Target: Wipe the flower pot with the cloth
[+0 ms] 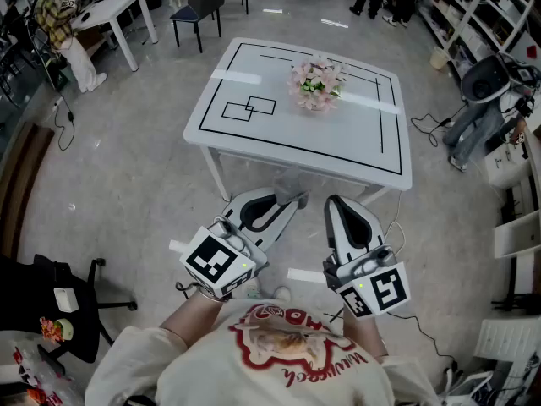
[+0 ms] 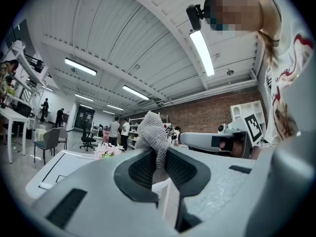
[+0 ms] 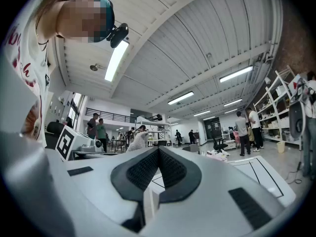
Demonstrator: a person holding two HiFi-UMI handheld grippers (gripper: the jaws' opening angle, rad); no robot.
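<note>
The flower pot with pink blooms stands on the far middle of the white table. It also shows small in the left gripper view and the right gripper view. My left gripper is held level before the table's near edge, shut on a grey knitted cloth that sticks up between its pads. Beside it, my right gripper is shut with nothing in it, its pads pressed together. Both grippers are well short of the pot.
Black lines mark a border and two small rectangles on the tabletop. A black office chair stands at the left, a dark chair and a white desk beyond. Shelving and cables are on the right. People stand at the far end.
</note>
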